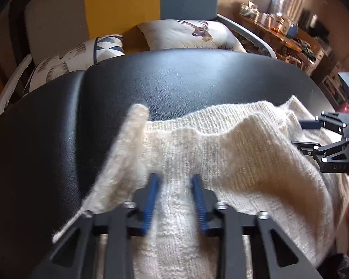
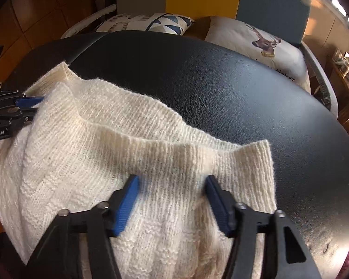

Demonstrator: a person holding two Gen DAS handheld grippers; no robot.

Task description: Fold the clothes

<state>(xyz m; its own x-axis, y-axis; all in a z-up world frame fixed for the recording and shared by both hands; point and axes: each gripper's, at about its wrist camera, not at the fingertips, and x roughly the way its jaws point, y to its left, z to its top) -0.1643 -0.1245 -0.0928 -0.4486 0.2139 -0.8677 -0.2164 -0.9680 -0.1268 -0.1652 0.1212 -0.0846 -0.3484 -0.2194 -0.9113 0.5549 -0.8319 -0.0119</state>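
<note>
Both my left gripper point(image 1: 174, 186) and right gripper point(image 2: 172, 186) have jaws apart over the cream knit sweater point(image 2: 132, 153), still rumpled on the black tabletop point(image 2: 221, 81); I judge folding barely begun.

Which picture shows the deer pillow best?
The left wrist view: the deer pillow sits near the middle, its whole deer print visible. The right wrist view shows the pillow off to the side, more stretched, with some lettering below the deer.

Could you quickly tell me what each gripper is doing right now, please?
Left gripper: open, fingers apart over the cream sweater, gripping nothing.
Right gripper: open, fingers spread over the same sweater, gripping nothing.
</note>
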